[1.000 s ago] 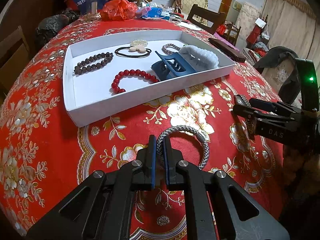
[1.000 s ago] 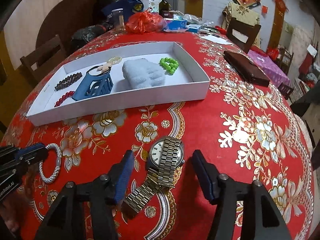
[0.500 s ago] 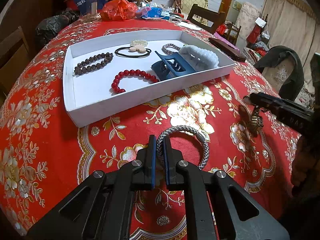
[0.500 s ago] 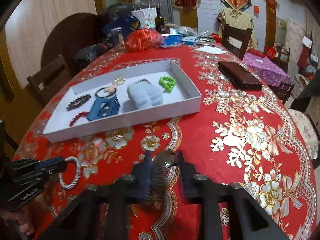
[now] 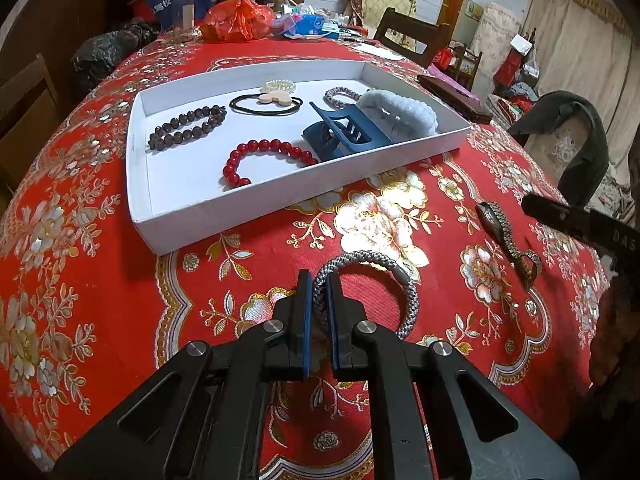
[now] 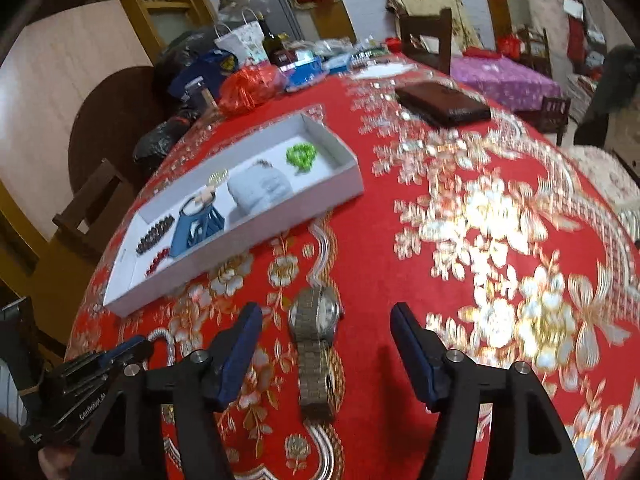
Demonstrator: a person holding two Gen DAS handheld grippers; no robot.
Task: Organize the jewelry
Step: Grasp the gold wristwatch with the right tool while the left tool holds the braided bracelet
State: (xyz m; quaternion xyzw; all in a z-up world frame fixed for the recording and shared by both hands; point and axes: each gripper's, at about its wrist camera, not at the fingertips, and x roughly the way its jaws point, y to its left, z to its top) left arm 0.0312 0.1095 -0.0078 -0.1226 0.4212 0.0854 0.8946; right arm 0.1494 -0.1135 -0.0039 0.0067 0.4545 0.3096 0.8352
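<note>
Plainly, the nearest risk sits in the left hand-held gripper, whose pads are pressed together on the near arc of a grey braided bracelet. Only a short stretch of cord is pinched, and the rest of the loop lies on the red tabletop, reaching toward 1 o'clock. If lifted fast, the loop could swing or slide out of the pads, and its dark clasp might catch the embroidered cloth.

At the right hand-held gripper the jaws are opening, spread wide on either side of a metal watch that lies flat on the tabletop, untouched by either pad. The strap runs back toward 6 o'clock between the fingers, so a fresh closing could land on the loose links and not on the case, letting the watch tip or slip. In the left wrist view the watch looks partly turned on edge, which may make it roll.

Farther off, toward 11 o'clock, the white tray already holds a red bead bracelet, a blue claw clip and other pieces, leaving bare floor mainly at its near left corner. A careless drop could knock the beads or land on the rim.

The right wrist view is blurred, so the watch dial cannot be read. The tray's near wall cuts off part of the red beads.
</note>
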